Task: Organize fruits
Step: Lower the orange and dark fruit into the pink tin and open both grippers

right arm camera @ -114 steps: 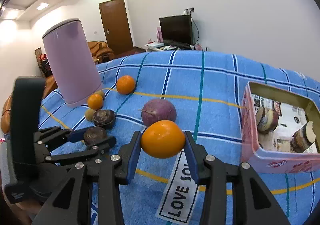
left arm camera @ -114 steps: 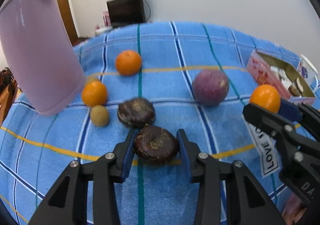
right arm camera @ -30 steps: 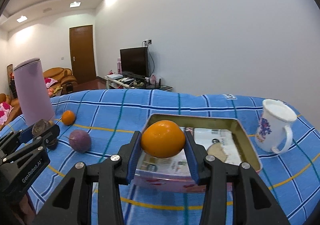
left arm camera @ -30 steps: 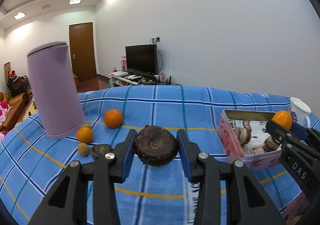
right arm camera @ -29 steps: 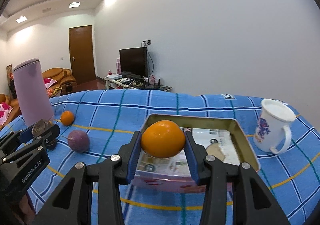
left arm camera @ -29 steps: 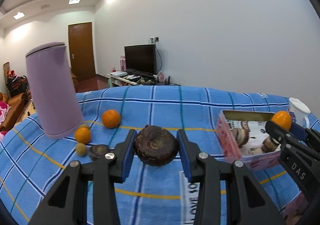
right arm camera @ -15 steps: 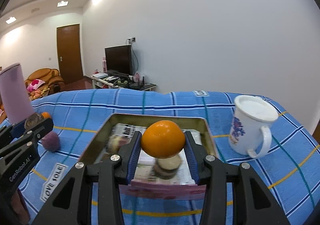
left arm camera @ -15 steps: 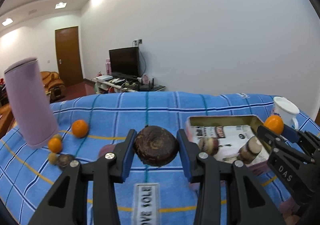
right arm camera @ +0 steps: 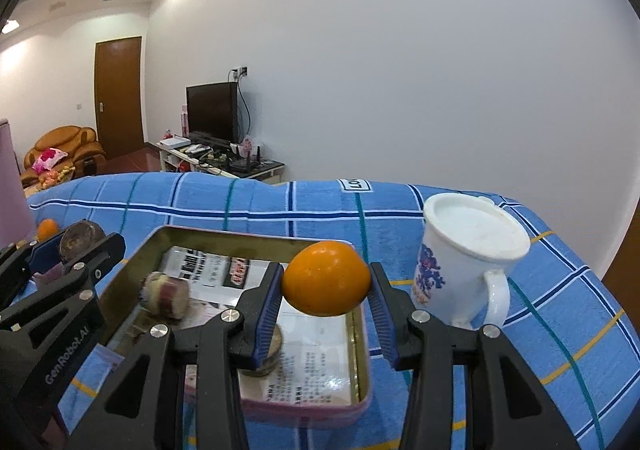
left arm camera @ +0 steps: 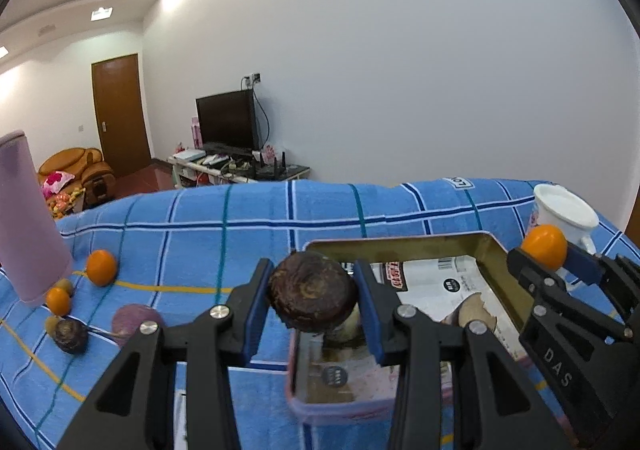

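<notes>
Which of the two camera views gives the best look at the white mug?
The right wrist view: the white mug stands close and whole beside the tin, showing its handle and floral print. In the left wrist view, the mug sits small at the edge, partly behind the right gripper and its orange.

I count three oranges: one (left arm camera: 544, 247) gripped, two (left arm camera: 101, 267) (left arm camera: 58, 300) on the cloth's left edge. Two dark fruits (left arm camera: 312, 292) (left arm camera: 71, 335), one purple fruit (left arm camera: 136, 324), one tin (right arm camera: 256, 242), one mug (right arm camera: 468, 262), one flask (left arm camera: 28, 217).

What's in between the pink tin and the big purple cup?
In the left wrist view, a purple fruit lies on the blue cloth between the tin and the purple cup, with small oranges nearer the cup.
</notes>
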{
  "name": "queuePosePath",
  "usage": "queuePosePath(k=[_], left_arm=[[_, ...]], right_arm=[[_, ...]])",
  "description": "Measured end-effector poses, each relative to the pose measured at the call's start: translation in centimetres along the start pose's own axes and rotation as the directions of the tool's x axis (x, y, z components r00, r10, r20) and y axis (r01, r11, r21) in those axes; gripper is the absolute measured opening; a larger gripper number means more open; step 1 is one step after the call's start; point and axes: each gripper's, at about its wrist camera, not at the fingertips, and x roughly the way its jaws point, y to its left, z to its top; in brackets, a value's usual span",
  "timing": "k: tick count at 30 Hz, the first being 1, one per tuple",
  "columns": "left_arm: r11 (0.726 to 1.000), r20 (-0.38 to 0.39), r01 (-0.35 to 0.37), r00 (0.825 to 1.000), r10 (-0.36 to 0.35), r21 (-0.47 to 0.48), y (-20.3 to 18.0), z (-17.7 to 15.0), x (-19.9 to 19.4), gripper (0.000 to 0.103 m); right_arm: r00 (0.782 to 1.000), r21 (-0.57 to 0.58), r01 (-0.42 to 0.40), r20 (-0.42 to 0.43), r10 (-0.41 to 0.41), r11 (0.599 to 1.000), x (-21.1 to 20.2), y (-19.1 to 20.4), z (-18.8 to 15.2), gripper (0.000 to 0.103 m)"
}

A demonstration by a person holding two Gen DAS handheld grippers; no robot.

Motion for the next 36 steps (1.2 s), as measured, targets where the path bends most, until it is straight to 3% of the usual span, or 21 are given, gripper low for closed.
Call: queuePosePath(k=[16,26,36], left_arm=[[1.000,-0.050,0.011,0.999,-0.012,-0.022,-0.3,0.0,1.8,0.043],[1.000,-0.058,-0.007,0.998,0.007,0.003,-0.8,0.0,2.0,0.043],[1.000,-0.064,-0.012,0.998,0.012,0.011,-1.0,0.0,2.1,0.044]], right_arm=[[0.991,-0.009,-0.035,-0.129,0.034,0.999,3.3,0.6,-0.1,0.045],[0.985,-0.023,-0.060,-0.163,0.056,0.998,4.0,1.1,-0.3,0.045],[0.988,-0.057,-0.064,-0.142,0.055,0.996,3.5,2.0,-0.3,0.045]])
